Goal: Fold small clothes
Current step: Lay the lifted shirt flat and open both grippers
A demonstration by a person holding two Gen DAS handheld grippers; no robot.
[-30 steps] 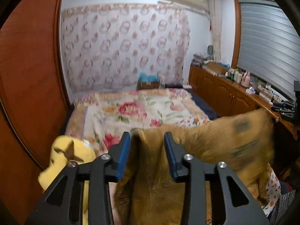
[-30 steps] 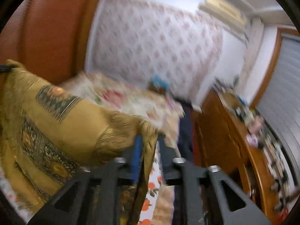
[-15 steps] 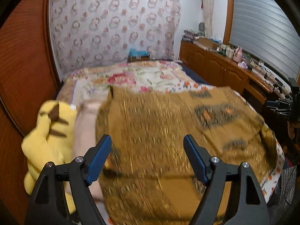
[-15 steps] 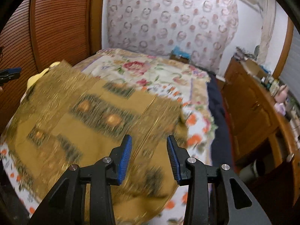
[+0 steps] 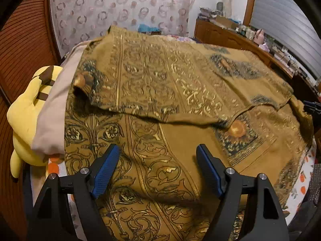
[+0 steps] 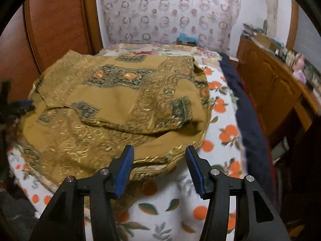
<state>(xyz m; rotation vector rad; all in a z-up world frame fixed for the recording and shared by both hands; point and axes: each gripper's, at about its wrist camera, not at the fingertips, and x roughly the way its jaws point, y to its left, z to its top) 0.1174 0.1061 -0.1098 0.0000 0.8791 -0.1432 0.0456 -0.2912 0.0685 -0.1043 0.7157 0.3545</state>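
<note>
While the bed [image 6: 224, 120] carries it, gold patterned cloth [image 5: 180, 92] lies folded over itself, beside yellow plush [image 5: 26, 108]. Left gripper [image 5: 158, 168] and right gripper [image 6: 159, 168] fingers spread wide, holding nothing.

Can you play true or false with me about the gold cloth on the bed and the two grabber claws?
1. The gold patterned cloth lies on the bed. True.
2. The left gripper is pinching the cloth. False: its jaws are wide open, holding nothing.
3. The right gripper is open. True.
4. A yellow plush toy sits on top of the cloth. False: it lies beside it, at the bed's edge.
</note>
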